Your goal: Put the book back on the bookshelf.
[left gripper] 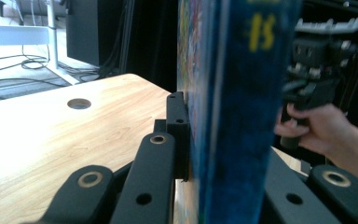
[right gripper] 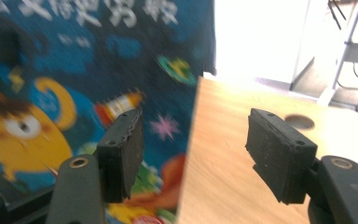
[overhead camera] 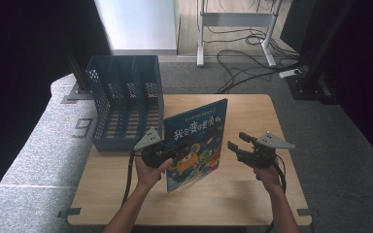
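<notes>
Two grippers in play. Left gripper [overhead camera: 167, 154] is clamped on the picture book [overhead camera: 196, 145], pads pressing both faces near its lower left edge; in the left gripper view the book [left gripper: 235, 116] stands edge-on between the black jaws. Right gripper [overhead camera: 239, 144] has its jaws apart with nothing between them, pointing toward the book's right edge; in the right gripper view the cover [right gripper: 74, 84] sits behind the left jaw and the free edge lies roughly midway between the two pads [right gripper: 279, 154], still a little ahead of them. Book stands upright on its bottom edge on the wooden table [overhead camera: 233, 194], front cover facing the person, top leaning slightly toward the far side, long axis roughly vertical. Blue file rack [overhead camera: 124, 99] stands at the table's far left corner, near the book's left side, slots open at the top. Judgement: the left hand carries the load; the right is close enough to take the free edge, and the rack lies to the left of both.
</notes>
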The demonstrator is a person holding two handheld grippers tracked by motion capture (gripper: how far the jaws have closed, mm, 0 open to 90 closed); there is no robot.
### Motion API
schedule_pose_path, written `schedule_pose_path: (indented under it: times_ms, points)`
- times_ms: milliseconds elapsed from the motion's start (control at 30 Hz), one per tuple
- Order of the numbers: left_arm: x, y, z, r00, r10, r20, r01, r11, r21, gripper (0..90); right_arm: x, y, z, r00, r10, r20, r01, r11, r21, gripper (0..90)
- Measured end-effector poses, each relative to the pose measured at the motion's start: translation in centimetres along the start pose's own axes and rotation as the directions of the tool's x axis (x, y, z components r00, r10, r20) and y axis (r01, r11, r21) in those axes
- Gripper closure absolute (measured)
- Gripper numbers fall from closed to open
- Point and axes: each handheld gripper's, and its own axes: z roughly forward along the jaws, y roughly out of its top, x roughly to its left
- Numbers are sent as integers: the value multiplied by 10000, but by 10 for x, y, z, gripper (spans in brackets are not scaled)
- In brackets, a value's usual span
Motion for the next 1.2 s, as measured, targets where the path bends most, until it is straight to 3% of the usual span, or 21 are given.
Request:
schedule_pose_path:
  times_ms: [300,567,1200]
  points:
    - [1,7,-11,9999,40,-94,-42,9998,-204,829,-7,-30,-2,9988,409,262,-424,9974,586,357]
    - [3,13,-22,9996,-104,-262,92,9989,-464,829,-9,-44,-4,9978,521,416,-558,9939,948,356]
    - [18,36,-86,9927,-551,-1071,355,9835,-1776,829,-15,-57,-3,9957,592,710,-679,9895,1276,359]
